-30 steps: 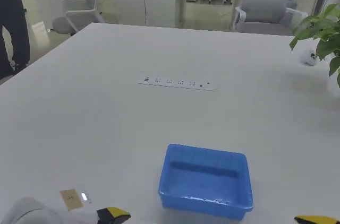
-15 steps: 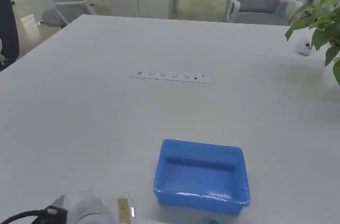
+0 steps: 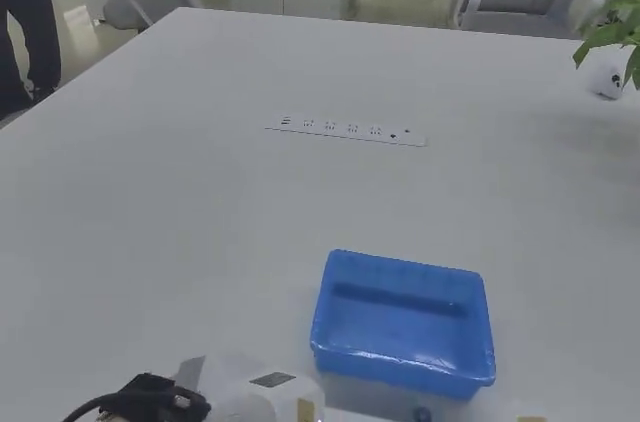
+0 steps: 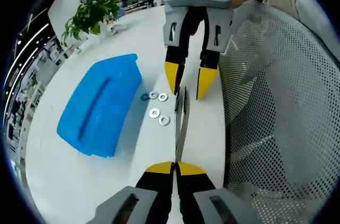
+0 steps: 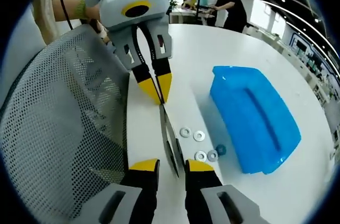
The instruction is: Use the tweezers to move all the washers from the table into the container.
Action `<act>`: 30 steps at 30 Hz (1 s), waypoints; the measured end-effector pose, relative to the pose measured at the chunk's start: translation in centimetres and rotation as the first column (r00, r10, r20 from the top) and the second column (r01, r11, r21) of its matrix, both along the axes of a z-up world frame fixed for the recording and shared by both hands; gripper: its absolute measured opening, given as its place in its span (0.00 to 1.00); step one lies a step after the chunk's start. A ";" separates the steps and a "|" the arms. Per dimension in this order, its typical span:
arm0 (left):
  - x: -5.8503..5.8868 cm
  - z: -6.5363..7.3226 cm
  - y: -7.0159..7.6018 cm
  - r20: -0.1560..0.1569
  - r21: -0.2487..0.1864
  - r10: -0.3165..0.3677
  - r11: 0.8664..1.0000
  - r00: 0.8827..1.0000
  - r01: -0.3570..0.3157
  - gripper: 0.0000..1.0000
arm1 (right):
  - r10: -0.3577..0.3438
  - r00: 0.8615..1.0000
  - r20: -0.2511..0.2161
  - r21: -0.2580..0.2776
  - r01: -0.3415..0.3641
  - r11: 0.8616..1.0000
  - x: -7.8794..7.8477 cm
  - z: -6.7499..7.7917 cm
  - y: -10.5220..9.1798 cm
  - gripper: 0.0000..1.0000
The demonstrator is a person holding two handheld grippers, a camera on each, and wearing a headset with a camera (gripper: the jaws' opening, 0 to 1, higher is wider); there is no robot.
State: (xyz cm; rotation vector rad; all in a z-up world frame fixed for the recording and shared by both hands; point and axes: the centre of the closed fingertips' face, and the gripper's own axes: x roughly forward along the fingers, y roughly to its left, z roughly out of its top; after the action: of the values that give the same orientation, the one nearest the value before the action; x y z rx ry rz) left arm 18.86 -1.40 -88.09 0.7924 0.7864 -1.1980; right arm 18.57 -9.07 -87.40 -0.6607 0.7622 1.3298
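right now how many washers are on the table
5, clustered on the table beside the blue container: four silver washers and one blue washer nearest it. Others may be hidden.

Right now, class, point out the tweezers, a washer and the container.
tweezers [image 4: 180, 128], left gripper view, mid-shaft.
washer [image 4: 154, 112], left gripper view, its ring.
container [image 3: 400, 370], head view, front wall.

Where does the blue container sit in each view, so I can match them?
Head view: blue container low, right of centre.
Left gripper view: left side, next to the washers.
Right gripper view: right side, next to the washers.
Shared landmark: the washers along its long side, in both gripper views.
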 end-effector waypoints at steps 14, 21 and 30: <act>-1.2 5.4 -1.6 0.037 -0.125 -0.009 0.992 0.999 0.014 0.00 | 0.029 1.000 0.005 0.079 -0.029 0.996 -0.1 1.2 1.0 0.09; -1.9 7.9 -2.6 0.036 -0.207 0.005 0.978 0.999 0.003 0.00 | 0.049 0.999 -0.001 0.106 -0.049 0.993 -0.3 1.6 1.7 0.08; -1.2 10.4 -3.8 0.030 -0.313 0.027 0.950 0.999 -0.016 0.00 | 0.063 0.998 -0.001 0.135 -0.062 0.989 0.0 2.2 3.1 0.07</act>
State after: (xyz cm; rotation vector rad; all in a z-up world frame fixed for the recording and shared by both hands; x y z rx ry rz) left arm 17.68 -5.18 -77.67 0.5393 0.5566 -1.2484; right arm 18.58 -5.98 -85.20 -0.5775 0.6534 1.4274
